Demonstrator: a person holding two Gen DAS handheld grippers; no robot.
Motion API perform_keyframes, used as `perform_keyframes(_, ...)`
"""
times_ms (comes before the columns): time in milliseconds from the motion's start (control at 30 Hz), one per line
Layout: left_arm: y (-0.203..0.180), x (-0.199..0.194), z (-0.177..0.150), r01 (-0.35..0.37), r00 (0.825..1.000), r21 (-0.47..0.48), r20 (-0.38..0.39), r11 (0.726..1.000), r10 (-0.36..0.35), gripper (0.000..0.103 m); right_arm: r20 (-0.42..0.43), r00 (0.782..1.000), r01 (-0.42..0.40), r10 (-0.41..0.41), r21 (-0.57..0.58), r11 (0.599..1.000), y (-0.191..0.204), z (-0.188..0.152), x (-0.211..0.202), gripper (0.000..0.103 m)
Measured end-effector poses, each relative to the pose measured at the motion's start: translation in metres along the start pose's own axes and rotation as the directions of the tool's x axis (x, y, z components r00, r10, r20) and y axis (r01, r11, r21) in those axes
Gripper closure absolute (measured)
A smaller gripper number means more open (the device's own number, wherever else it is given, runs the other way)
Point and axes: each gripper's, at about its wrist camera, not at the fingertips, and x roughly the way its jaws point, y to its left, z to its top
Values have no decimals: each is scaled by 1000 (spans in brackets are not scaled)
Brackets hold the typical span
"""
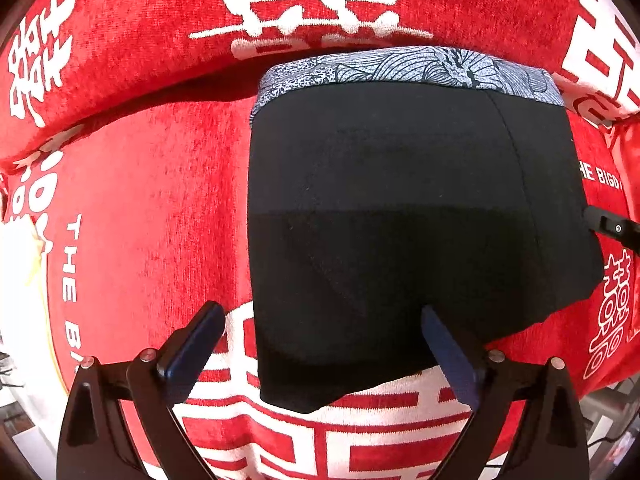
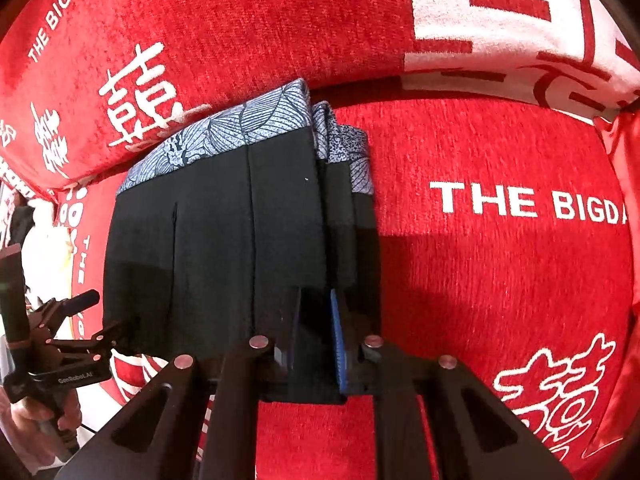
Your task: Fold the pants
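Lying flat on the red sofa cover (image 1: 160, 184), the black shorts (image 1: 400, 208) had their patterned grey waistband (image 1: 408, 70) against the backrest (image 1: 132, 32). My right gripper (image 2: 318, 344) pinched a folded edge of them, jaws narrow. My left gripper (image 1: 322, 344) stood wide over their near hem, holding nothing. White lettering covered the fabric around.

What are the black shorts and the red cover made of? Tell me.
Black shorts: smooth matte knit, probably cotton-stretch; the grey patterned waistband looks elastic. Red cover: fuzzy, ribbed pile, chenille-like, with white woven-looking characters.
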Motion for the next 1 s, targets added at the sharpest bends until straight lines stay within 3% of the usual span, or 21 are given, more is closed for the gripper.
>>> perform_keyframes(433, 2, -10, 7, 32, 999, 20, 22, 999, -33, 4, 10, 1000, -13, 13, 17, 1000, -4, 0, -1, 84)
perform_keyframes(467, 3, -12, 8, 47, 999, 17, 27, 999, -47, 4, 10, 1000, -11, 11, 17, 1000, -4, 0, -1, 78)
perform_keyframes(567, 7, -18, 14, 85, 995, 13, 52, 996, -85, 4, 13, 1000, 8, -8, 27, 1000, -9, 0, -6, 37)
perform_keyframes(733, 13, -23, 24, 109, 991, 25, 78, 994, -111, 4, 13, 1000, -10, 10, 47, 999, -22, -3, -9, 36)
perform_keyframes(867, 26, -19, 33, 216, 975, -37, 62, 976, -214, 4, 18, 1000, -20, 19, 50, 999, -28, -2, -11, 35)
perform_keyframes(1000, 32, -12, 37, 205, 978, -63, 40, 977, -202, 4, 7, 999, -37, 37, 59, 998, -30, 1, -7, 34)
